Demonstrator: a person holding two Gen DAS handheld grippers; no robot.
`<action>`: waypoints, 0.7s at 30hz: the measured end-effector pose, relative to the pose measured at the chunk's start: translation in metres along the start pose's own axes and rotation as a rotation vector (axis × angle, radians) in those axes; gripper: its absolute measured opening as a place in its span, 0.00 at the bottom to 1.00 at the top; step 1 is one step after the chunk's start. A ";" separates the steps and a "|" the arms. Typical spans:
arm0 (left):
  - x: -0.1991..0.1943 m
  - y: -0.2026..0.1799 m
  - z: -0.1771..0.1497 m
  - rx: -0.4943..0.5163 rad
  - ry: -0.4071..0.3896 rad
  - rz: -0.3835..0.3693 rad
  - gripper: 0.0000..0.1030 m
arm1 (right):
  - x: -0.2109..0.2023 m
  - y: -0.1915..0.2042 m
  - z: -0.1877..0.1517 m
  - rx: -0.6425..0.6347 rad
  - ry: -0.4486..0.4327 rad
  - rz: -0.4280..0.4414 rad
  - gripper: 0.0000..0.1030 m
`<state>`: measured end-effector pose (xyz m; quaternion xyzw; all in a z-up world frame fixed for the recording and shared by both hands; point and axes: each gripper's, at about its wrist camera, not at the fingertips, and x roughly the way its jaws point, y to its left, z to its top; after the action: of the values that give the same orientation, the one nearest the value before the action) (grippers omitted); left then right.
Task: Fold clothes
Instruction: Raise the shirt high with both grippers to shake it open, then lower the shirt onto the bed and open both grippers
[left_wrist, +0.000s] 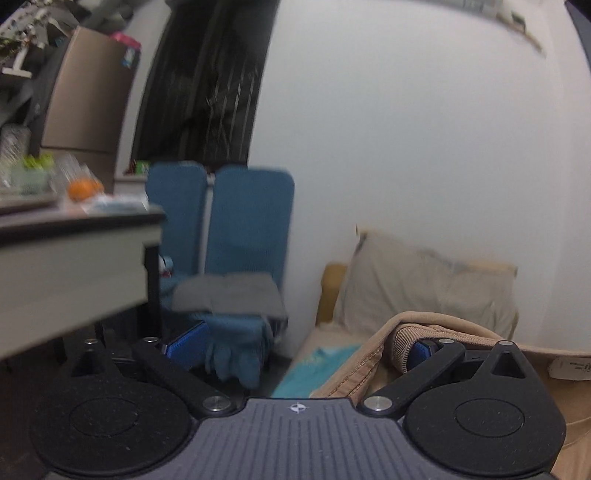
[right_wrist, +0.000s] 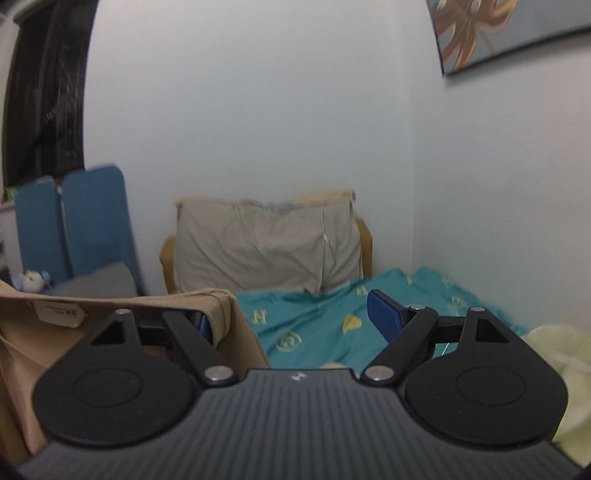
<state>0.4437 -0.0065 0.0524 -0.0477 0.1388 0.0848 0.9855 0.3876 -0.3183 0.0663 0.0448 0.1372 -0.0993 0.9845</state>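
Over the bed, both grippers spread wide with a tan garment hooked between them.

Nearest, the left gripper (left_wrist: 303, 345) stands wide open, its right finger tucked inside the tan garment (left_wrist: 436, 325); the right gripper (right_wrist: 291, 317) is equally spread, its left finger under the ribbed hem, nothing pinched. This looks like the lift-and-spread step before folding; next, each probably needs to close on an edge and lay it flat on the teal sheet (right_wrist: 314, 317). Beyond sit a beige pillow (right_wrist: 266, 247) and blue chair (left_wrist: 221, 221).

Both wrist views low over bed, facing wall; share pillow (left_wrist: 424, 280) (right_wrist: 266, 243), blue chair (left_wrist: 236, 221) (right_wrist: 85, 221).
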 end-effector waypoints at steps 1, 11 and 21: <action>0.029 -0.006 -0.021 0.020 0.033 0.004 1.00 | 0.028 0.000 -0.017 -0.002 0.031 -0.005 0.79; 0.204 -0.034 -0.176 0.220 0.455 -0.015 0.96 | 0.212 0.003 -0.175 -0.015 0.438 0.014 0.80; 0.179 -0.046 -0.139 0.351 0.554 -0.167 0.98 | 0.199 0.051 -0.161 -0.094 0.520 0.279 0.80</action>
<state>0.5850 -0.0401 -0.1277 0.0901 0.4096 -0.0373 0.9071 0.5443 -0.2864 -0.1401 0.0418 0.3819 0.0583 0.9214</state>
